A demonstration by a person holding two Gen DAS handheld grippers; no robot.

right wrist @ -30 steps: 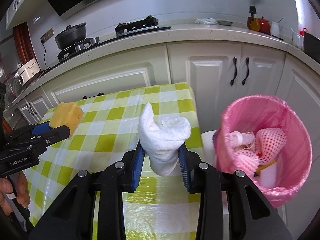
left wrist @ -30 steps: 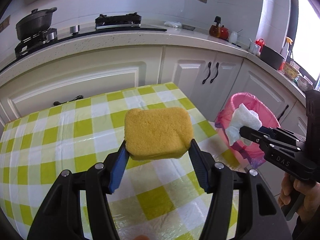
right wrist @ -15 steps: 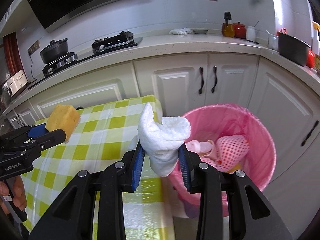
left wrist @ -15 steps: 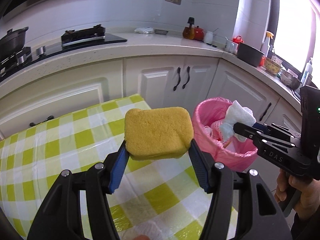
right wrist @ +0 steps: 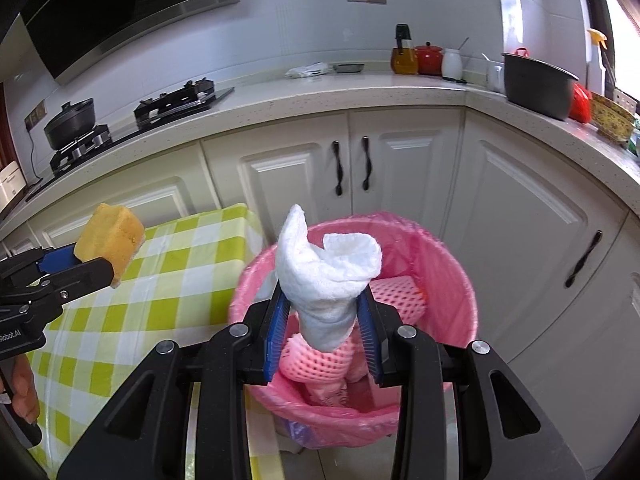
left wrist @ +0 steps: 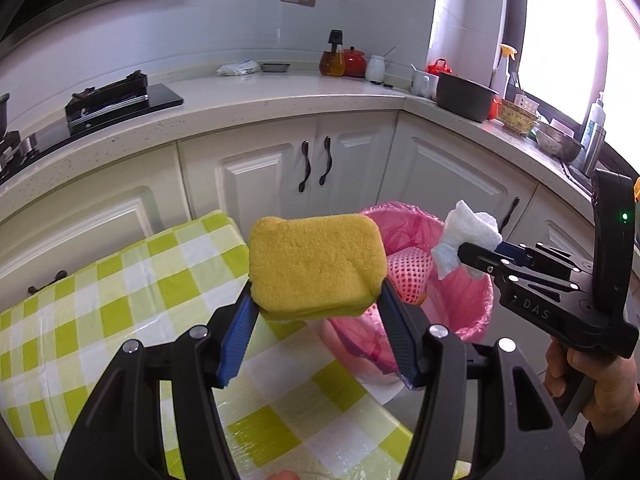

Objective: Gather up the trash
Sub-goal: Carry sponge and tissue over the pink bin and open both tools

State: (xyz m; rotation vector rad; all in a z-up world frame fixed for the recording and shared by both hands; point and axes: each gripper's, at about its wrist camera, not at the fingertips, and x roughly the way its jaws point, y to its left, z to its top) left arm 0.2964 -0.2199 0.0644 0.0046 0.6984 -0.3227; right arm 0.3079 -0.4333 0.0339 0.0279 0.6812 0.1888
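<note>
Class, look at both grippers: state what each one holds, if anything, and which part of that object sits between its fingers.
The left gripper clamps the yellow sponge by its lower side edges. The right gripper pinches the crumpled white tissue by its narrow lower end.

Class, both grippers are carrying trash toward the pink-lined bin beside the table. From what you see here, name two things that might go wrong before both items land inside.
1. The left gripper holds the yellow sponge over the checked table, short of the bin; released now, it would likely land on the cloth.
2. The right gripper pinches the crumpled tissue low down; its loose top might catch a pad and cling on release.
</note>
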